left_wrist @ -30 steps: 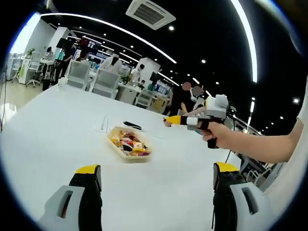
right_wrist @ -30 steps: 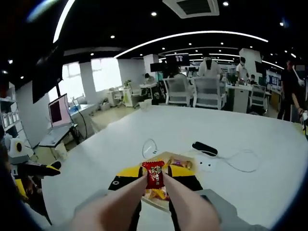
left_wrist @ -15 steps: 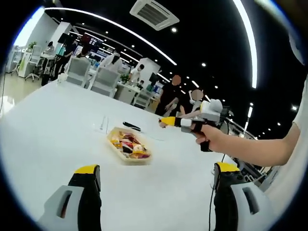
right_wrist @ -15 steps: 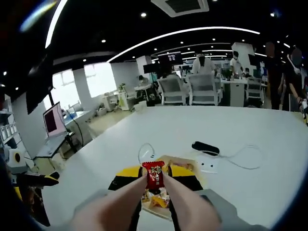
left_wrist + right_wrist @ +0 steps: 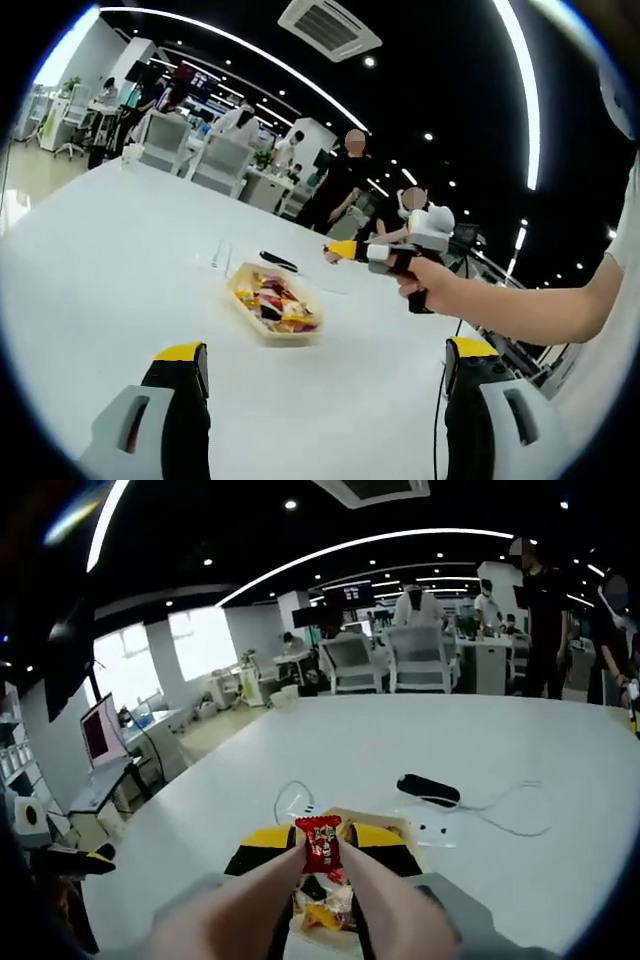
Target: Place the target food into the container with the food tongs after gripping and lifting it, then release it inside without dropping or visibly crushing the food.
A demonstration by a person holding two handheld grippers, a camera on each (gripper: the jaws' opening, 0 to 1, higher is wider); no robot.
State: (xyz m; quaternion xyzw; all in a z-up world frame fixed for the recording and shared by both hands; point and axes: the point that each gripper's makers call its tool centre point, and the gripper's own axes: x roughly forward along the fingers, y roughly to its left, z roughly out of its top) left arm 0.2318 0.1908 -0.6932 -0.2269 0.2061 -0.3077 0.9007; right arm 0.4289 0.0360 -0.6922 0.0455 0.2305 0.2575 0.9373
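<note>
Right tool (image 5: 322,848) clamped, raised; left tool (image 5: 325,365) jaws apart.

no text can be read: the red candy wrapper (image 5: 322,846) held in the tongs (image 5: 318,852) carries white print too small to make out, and the lit monitor (image 5: 97,733) and far hanging screens (image 5: 350,593) are too blurred.

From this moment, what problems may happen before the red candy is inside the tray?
1. The right gripper holds the red candy only between thin tong tips, high above the tray; a small slip may drop it on the white table.
2. The tray already looks crowded with snacks, so a released candy might bounce out.
3. Squeezing harder may crush the wrapper.
</note>
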